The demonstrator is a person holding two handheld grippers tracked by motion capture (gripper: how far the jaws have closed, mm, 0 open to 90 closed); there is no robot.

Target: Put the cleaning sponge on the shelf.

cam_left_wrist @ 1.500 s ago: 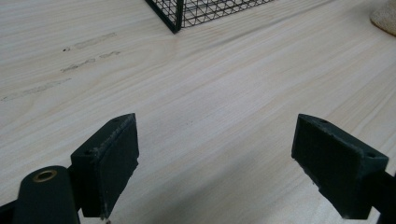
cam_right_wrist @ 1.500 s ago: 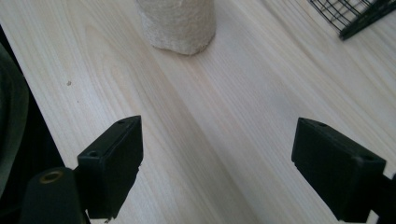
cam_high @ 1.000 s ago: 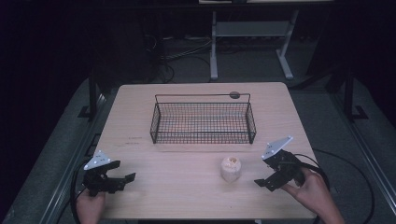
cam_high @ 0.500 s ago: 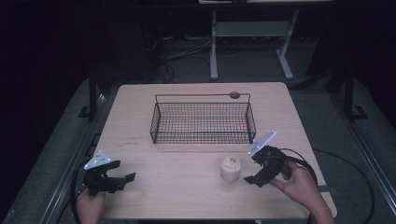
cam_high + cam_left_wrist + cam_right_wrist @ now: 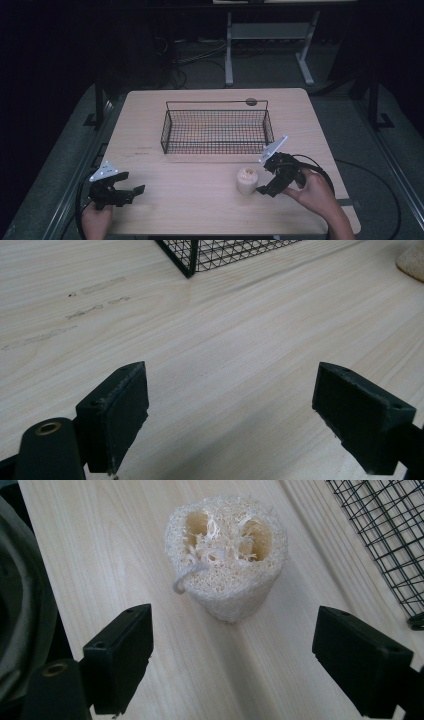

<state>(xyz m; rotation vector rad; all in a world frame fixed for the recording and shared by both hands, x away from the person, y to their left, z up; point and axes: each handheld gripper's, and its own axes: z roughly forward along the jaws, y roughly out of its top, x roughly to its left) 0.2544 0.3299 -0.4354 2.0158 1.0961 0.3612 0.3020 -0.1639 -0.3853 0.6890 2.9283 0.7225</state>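
The loofah (image 5: 246, 180) stood upright on the bench (image 5: 200, 210), at six o'clock from the wire basket (image 5: 217, 131) and clear of it. The right tongs (image 5: 264, 190) sat just at its three o'clock, jaws spread wide, nothing pinched. The left tongs (image 5: 131, 191) idled at eight o'clock, also spread and empty. By my read, barely started: the grab and the carry to the basket all remained.

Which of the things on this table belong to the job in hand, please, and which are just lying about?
In the job: loofah piece, right gripper open and close beside it.
Lying about: wire basket, small dark disc, left gripper idle.
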